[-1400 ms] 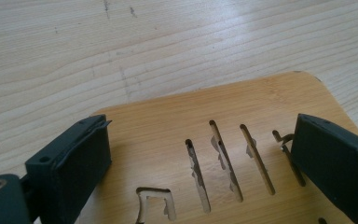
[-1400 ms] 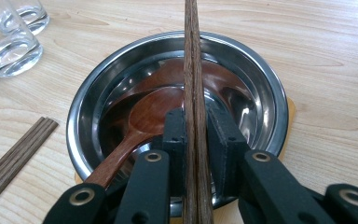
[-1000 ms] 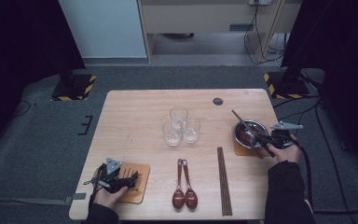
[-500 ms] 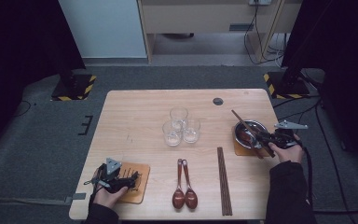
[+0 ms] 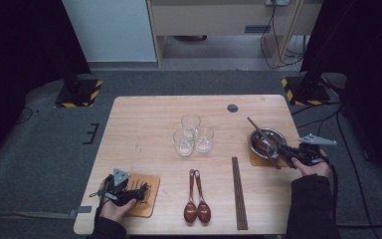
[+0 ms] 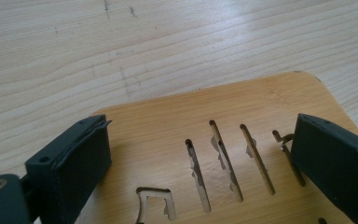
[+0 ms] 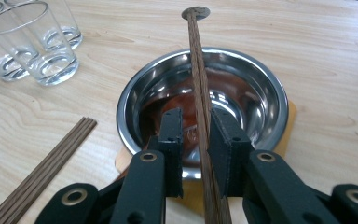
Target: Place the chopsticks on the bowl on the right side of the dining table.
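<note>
Right gripper (image 7: 196,140), jaws narrowed and just closing around a pair of dark wooden chopsticks (image 7: 199,79), above the round steel bowl (image 7: 261,93).

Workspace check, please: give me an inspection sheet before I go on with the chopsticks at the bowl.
Surface: wooden table, dry, lightly scuffed.
Job's things: pair of chopsticks lies across the steel bowl, which stands on a coaster.
Clutter: three glasses, two wooden spoons, spare chopsticks, slotted coaster.
Grippers: right gripper has the pair between its jaws, which have just been closing; contact not clear. Left gripper open over the slotted coaster.
Cables: one trails from the right gripper; more on the floor behind.
Surroundings: grey carpet, striped stand feet.
</note>
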### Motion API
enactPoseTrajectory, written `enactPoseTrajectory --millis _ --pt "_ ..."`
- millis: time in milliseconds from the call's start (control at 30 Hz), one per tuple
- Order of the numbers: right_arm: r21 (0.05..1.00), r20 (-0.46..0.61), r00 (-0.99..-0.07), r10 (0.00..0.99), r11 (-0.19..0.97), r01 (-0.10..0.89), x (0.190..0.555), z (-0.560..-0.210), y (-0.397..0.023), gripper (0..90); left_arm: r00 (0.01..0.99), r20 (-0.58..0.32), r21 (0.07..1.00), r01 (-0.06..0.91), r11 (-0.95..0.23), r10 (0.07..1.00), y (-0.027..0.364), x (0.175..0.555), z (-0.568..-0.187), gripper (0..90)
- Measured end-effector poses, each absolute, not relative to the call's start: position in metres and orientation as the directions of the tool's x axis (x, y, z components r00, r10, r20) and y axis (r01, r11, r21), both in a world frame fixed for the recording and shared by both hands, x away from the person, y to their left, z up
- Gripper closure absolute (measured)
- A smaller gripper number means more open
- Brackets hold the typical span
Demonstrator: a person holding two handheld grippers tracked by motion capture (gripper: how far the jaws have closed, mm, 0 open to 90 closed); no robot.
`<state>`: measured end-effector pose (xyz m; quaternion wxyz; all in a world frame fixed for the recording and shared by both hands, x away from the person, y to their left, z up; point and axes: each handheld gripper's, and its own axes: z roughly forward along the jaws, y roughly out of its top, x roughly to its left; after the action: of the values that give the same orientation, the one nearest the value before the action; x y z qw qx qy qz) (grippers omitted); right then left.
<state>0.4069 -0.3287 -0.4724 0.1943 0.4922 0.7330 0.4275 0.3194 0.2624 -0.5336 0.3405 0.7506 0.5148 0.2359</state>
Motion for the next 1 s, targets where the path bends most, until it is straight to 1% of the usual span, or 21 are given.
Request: enactPoseTrajectory --millis 267,367,500,767,1000 --pt "0.816 0.142 -0.437 0.888 0.145 0.559 0.394 -0.474 -0.329 78.3 0.359 0.004 0.754 0.612 -0.238 0.933 0.262 0.319 -0.534 3.7" --pt "0.813 0.139 -0.426 0.894 0.143 0.565 0.391 -0.476 -0.330 82.6 0.359 0.004 0.754 0.612 -0.238 0.933 0.262 0.319 -0.534 3.7" --pt "0.805 0.144 -0.417 0.898 0.139 0.577 0.384 -0.478 -0.332 85.1 0.359 0.003 0.754 0.612 -0.238 0.934 0.262 0.319 -0.534 3.7" --pt "0.794 0.140 -0.419 0.897 0.151 0.589 0.379 -0.484 -0.331 85.3 0.359 0.004 0.754 0.612 -0.238 0.933 0.262 0.319 -0.534 3.7" --pt "0.782 0.144 -0.403 0.904 0.145 0.606 0.378 -0.486 -0.333 84.4 0.358 0.003 0.754 0.612 -0.238 0.934 0.262 0.319 -0.534 3.7"
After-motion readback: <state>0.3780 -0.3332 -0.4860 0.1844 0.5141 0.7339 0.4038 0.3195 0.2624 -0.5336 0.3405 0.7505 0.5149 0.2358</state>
